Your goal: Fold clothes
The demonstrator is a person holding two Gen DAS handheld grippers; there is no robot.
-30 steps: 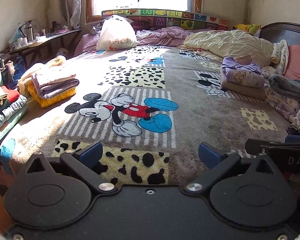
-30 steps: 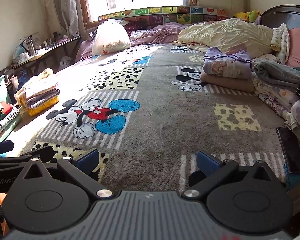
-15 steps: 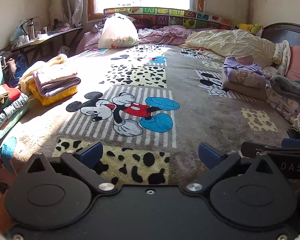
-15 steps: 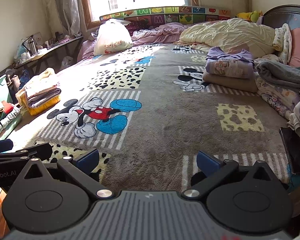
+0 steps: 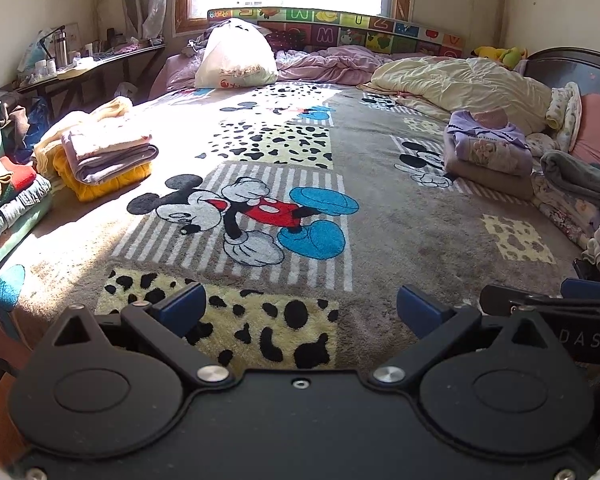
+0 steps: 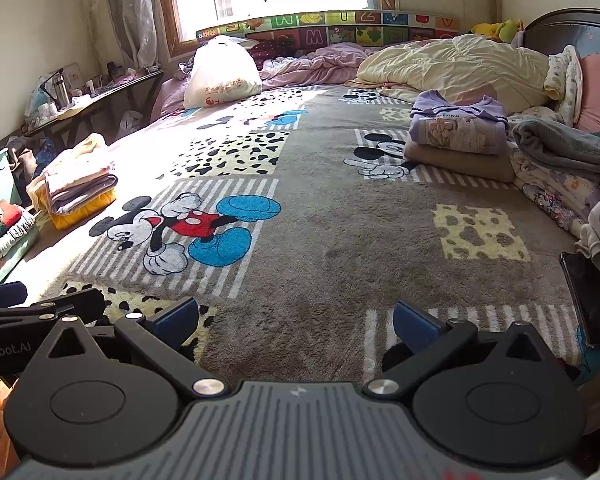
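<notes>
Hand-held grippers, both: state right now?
Left hand-held gripper: open, holding nothing, above the blanket.
Right hand-held gripper: open, holding nothing.

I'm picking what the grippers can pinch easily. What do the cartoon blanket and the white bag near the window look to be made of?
The cartoon blanket looks like plush fleece, matte, with a fuzzy tufted pile. The white bag looks like thin plastic film: smooth, slightly glossy, with crinkled folds and printed markings. Both are judged by look only.

On my left a stack of folded clothes (image 5: pixel 104 156) lies on the plush cartoon-mouse blanket (image 5: pixel 380 208). On my right sits a folded lilac sweater pile (image 6: pixel 458 136), the rumpled cream quilt (image 6: pixel 452 66) behind it.
</notes>
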